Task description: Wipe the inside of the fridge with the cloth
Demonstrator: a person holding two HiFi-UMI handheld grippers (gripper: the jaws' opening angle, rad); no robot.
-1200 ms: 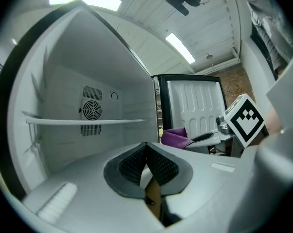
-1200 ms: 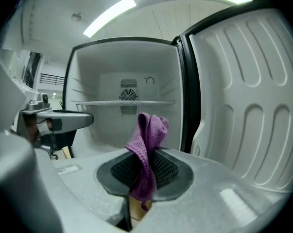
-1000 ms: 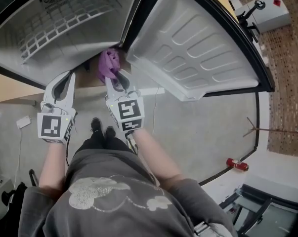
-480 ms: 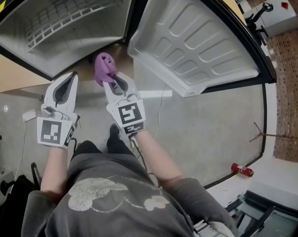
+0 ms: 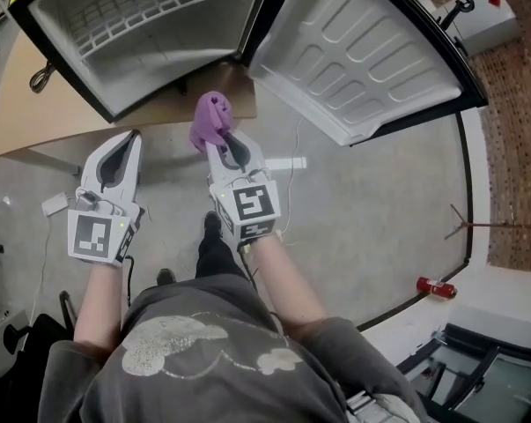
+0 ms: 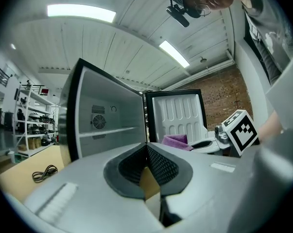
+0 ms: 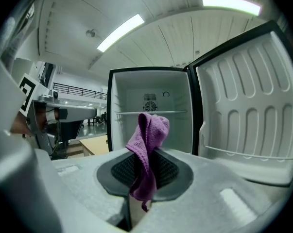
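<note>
As the head camera looks steeply down, the person's two forearms reach forward, each hand carrying a grey gripper. Ahead stands the fridge [image 5: 151,55], its white interior exposed and its door [image 5: 362,51] swung wide to the right. A tan wooden surface [image 5: 54,113] lies at the foot of the fridge. The left gripper [image 5: 130,137] points towards that surface. The right gripper [image 5: 225,139] carries a purple cloth [image 5: 210,117], bunched at its tip and held outside the fridge, in front of the lower edge of the opening. A small red object [image 5: 437,287] lies on the grey floor [image 5: 353,218], well off to the right.

From the left gripper view, the left gripper [image 6: 146,149] has its jaws brought together with their tips meeting and nothing between them. Beyond them the fridge [image 6: 107,125] shows one shelf [image 6: 112,130], and a black cable [image 6: 44,171] lies on the wooden surface at lower left. To the right are the cloth [image 6: 175,141] and the right gripper's marker cube [image 6: 241,130].

From the right gripper view, the right gripper [image 7: 144,171] has its jaws clamped on the cloth [image 7: 147,149], which stands up above the tips and hangs down between the pads. Straight ahead is the open fridge [image 7: 151,125] with a round fan vent [image 7: 150,106] on its back wall, and the door [image 7: 248,110] stands to the right.
</note>
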